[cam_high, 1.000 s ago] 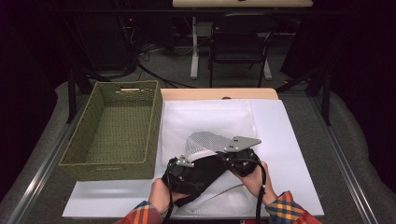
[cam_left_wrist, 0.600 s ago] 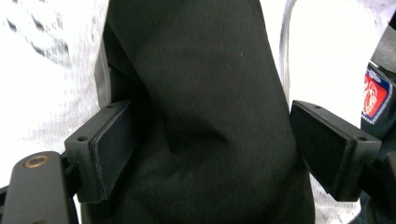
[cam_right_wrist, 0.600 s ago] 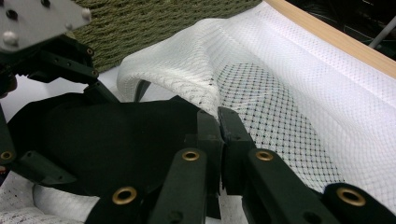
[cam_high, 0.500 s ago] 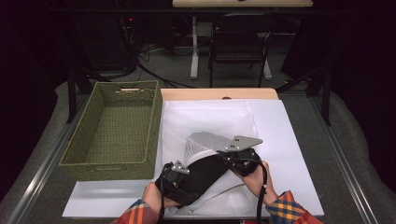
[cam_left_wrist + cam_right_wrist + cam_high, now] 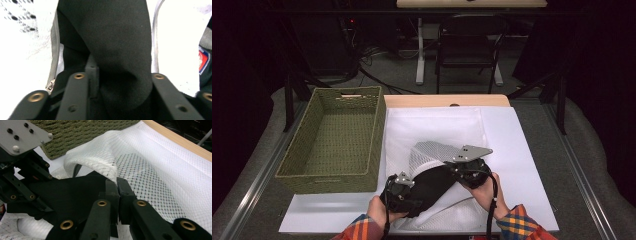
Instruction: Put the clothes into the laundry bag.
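Step in hand, as I read it: getting the black cloth (image 5: 432, 187) into the white mesh bag (image 5: 437, 132) — the cloth is partly tucked under the bag's lifted flap, not yet fully in.

Cloth lies on the table (image 5: 532, 165) at about 6 o'clock in the high view, stretched between the two hands, its upper end under the mesh at centre. A wicker basket (image 5: 332, 137) sits at 9 o'clock, well apart from the work.

Left claw (image 5: 399, 192): its jaws have just been closing, with the black cloth between them. In the left gripper view a thick fold of cloth (image 5: 117, 50) fills the gap and bulges against the jaws; I take it as clamped on the cloth. The bag's zip (image 5: 53, 72) runs beside it at 9 o'clock.

Right claw (image 5: 117, 195): jaws together, pinched at the edge where mesh (image 5: 150, 170) meets cloth (image 5: 75, 192) — which layer is held I cannot tell for sure; the mesh edge seems likeliest.

Pose: both hands low at the near edge, forearms coming in from 6 o'clock. Left hand (image 5: 379, 210) points its claw toward 1 o'clock; right hand (image 5: 484, 187) sits higher, claw aimed toward 10 o'clock, grey plate on top.

Next move, by judgement: right holds the opening up while left pushes the cloth deeper toward 12 o'clock. Risk — the fold bunching at the zip.
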A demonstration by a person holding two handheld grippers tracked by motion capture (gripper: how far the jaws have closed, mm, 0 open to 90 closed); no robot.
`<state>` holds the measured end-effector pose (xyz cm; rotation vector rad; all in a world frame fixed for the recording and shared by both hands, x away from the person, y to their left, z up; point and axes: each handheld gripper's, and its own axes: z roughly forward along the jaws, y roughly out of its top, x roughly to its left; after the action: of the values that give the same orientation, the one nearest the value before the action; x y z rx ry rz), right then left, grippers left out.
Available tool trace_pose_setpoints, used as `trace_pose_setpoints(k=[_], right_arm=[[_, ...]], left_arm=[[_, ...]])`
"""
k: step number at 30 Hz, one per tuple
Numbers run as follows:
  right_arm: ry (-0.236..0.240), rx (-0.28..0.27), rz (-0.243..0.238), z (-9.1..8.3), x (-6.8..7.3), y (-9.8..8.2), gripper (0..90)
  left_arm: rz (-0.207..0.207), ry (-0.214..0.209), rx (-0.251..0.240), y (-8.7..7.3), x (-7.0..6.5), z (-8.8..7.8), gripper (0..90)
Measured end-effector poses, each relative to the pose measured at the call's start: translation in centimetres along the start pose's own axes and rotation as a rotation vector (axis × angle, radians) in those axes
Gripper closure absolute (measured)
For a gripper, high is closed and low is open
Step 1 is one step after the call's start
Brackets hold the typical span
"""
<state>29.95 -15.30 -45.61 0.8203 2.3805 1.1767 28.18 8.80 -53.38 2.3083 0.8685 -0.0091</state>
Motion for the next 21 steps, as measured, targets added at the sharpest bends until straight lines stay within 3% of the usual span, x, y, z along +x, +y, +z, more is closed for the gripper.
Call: trace_pose_setpoints(k=[4, 14, 21], right_arm=[[-0.001, -0.002, -0.001, 0.0, 0.0, 0.0, 88.7], [0.005, 0.000, 0.003, 0.0, -0.2, -0.1, 88.7], [0.006, -0.002, 0.002, 0.0, -0.1, 0.0, 88.8]], left_arm=[[-0.027, -0.015, -0.034, 0.1, -0.2, -0.1, 73.2], [-0.085, -0.057, -0.083, 1.0, -0.5, -0.2, 74.8], [-0.094, -0.057, -0.094, 2.0, -0.9, 0.3, 74.8]])
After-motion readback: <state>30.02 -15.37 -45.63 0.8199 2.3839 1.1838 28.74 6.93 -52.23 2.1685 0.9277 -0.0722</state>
